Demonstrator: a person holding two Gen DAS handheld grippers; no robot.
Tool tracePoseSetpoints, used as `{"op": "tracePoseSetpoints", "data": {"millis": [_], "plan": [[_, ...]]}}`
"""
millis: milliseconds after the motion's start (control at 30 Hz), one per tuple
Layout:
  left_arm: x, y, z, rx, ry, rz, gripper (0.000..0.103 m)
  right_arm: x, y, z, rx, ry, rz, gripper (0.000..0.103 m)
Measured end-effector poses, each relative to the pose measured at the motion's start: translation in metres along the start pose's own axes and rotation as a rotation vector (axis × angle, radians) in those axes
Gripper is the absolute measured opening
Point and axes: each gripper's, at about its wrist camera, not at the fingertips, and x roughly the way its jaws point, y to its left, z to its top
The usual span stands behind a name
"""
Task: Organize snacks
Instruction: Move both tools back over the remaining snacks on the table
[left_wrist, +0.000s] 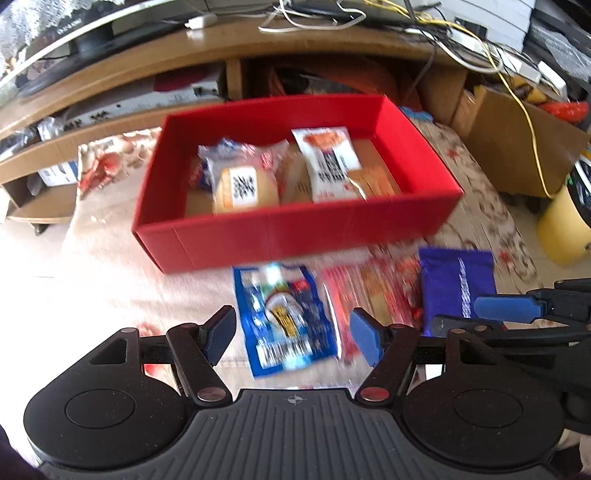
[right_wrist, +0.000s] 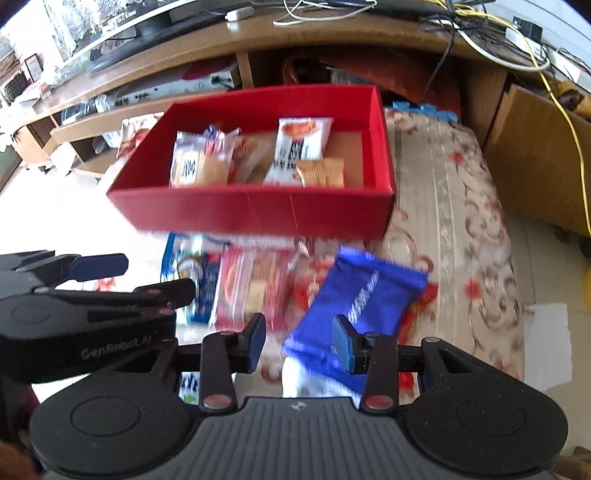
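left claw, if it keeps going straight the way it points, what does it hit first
Most likely the blue snack packet lying between the open left claw fingers, in front of the red box; blur leaves depth uncertain.

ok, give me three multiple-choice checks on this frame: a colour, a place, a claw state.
1. The rectangular cardboard box is: A) red B) yellow C) blue.
2. The purple foil packet lies: A) inside the box B) outside, in front of the box C) under the box.
3. The left claw is: A) shut on a packet B) open, nothing gripped C) shut, empty.
Key: 1A, all its walls are red; 2B, it sits before the box's near wall; 3B, its fingers stand apart over the blue-and-white plastic packet.
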Motion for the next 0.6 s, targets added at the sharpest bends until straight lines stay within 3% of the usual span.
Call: {"op": "tracePoseSetpoints", "data": {"millis": [400,600], "plan": [[-0.009,-0.009,-0.013,0.033,0.002,-0.048,0.084,0.007,-0.014,-0.038,0.106,0.112,0.025,0.044],[-0.009,-0.005,-0.012,0.025,0.004,-0.057,0.084,0.021,-0.003,-0.046,0.091,0.15,-0.022,0.05]]}}
